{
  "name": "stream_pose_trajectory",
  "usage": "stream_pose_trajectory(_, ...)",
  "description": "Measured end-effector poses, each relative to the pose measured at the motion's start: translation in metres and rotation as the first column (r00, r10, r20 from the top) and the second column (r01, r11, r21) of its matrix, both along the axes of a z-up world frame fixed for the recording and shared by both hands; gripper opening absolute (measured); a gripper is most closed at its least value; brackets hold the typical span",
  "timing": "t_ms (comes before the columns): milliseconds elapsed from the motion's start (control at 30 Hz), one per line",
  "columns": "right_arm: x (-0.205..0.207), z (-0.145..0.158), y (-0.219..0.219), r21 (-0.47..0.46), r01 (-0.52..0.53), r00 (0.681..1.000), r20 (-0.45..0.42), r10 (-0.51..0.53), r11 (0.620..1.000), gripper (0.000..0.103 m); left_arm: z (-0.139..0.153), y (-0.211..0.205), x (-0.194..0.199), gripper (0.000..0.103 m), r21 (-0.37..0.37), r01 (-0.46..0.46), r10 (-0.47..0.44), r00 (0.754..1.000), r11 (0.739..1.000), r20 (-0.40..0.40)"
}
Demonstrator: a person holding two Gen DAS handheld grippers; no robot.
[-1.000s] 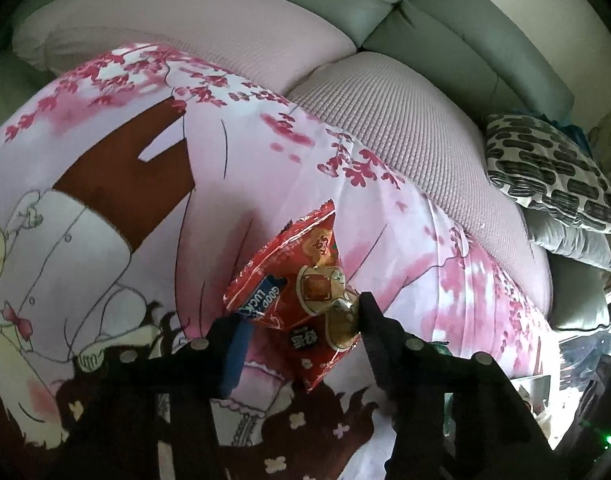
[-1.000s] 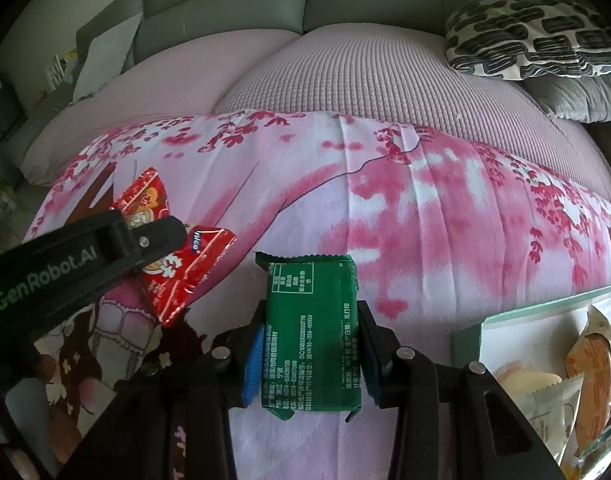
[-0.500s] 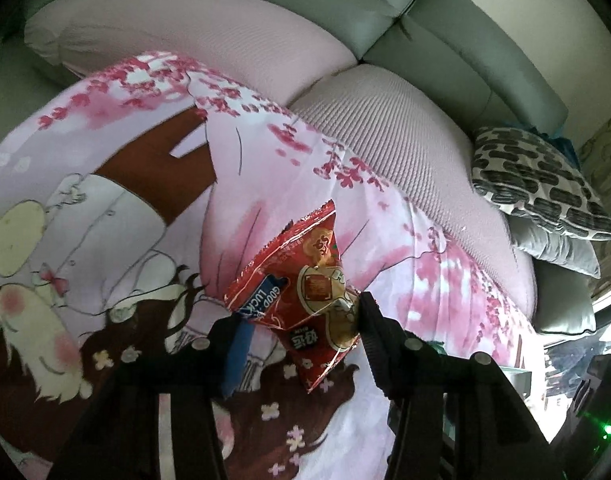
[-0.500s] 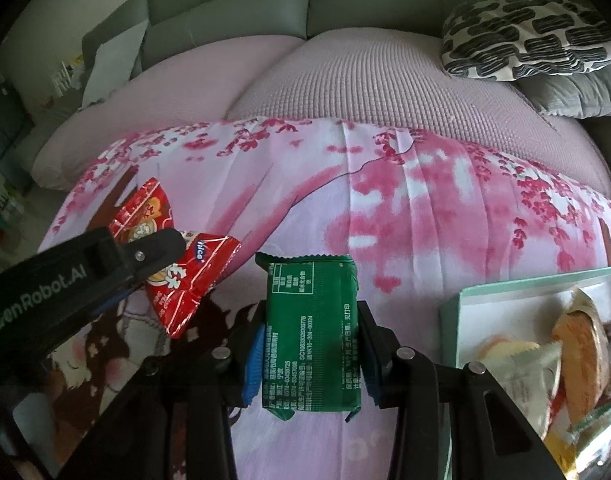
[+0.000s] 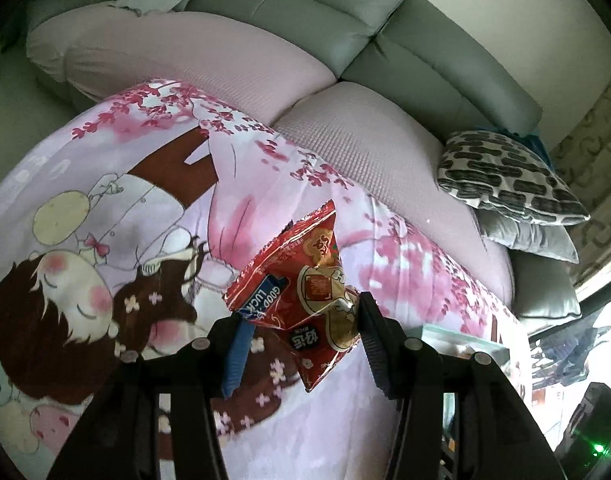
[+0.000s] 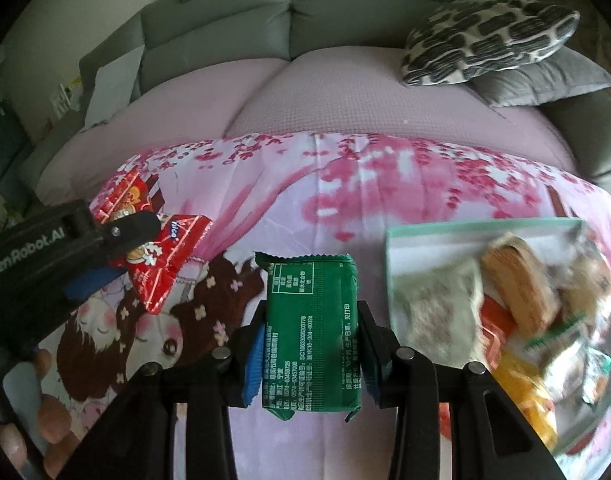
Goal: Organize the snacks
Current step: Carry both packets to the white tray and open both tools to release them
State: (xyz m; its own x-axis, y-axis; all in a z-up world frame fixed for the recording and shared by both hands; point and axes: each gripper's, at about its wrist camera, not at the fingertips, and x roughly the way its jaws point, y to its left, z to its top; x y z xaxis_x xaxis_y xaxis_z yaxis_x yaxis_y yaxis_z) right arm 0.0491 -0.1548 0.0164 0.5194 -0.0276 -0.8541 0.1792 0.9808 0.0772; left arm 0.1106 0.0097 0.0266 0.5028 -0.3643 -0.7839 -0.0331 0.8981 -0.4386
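Two snacks have risen off the blanket [image 6: 345,200], the left gripper [image 5: 301,344] fingers clamping a red packet [image 5: 301,300] and the right gripper [image 6: 311,344] a green bar [image 6: 311,328], now nearer the tray [image 6: 393,236].

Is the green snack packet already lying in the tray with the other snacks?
No, the green snack packet is clamped between the right hand-held gripper's fingers, left of the tray.

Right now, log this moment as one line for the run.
left gripper: shut on red snack packet | right gripper: shut on green snack packet | both held above blanket | snack box: right of green packet
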Motion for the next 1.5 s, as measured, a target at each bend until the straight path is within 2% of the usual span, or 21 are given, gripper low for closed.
stream_pose_trajectory(233, -0.039, 0.017, -0.015, -0.013, 0.043, 0.998, 0.038, -0.042, 0.999, 0.043, -0.001, -0.016, -0.029, 0.052, 0.001, 0.036, -0.036, 0.999, 0.999, -0.014)
stream_pose_trajectory(467, -0.056, 0.024, -0.039, 0.015, 0.105, 0.992, 0.068, -0.105, 0.994, 0.043, 0.019, -0.035, -0.040, 0.052, 0.028, 0.077, -0.078, 0.996, 0.997, 0.053)
stream_pose_trajectory(633, -0.062, 0.032, -0.058, 0.040, 0.135, 0.986, 0.095, -0.139, 0.990, 0.043, 0.027, -0.048, -0.044, 0.052, 0.041, 0.092, -0.094, 0.993, 0.995, 0.071)
stream_pose_trajectory(900, -0.085, 0.051, -0.112, 0.059, 0.265, 0.952, 0.141, -0.271, 0.963, 0.043, 0.038, -0.071, -0.056, 0.052, 0.049, 0.165, -0.169, 0.981, 0.985, 0.098)
stream_pose_trajectory(1267, -0.119, 0.064, -0.181, 0.062, 0.446, 0.880, 0.151, -0.450, 0.893, 0.043, 0.026, -0.127, -0.078, 0.053, 0.035, 0.356, -0.357, 0.933, 0.934, 0.051)
stream_pose_trajectory(1500, -0.124, 0.059, -0.192, 0.058, 0.466, 0.874, 0.124, -0.470, 0.883, 0.043, 0.011, -0.152, -0.089, 0.053, 0.058, 0.429, -0.429, 0.903, 0.902, -0.002)
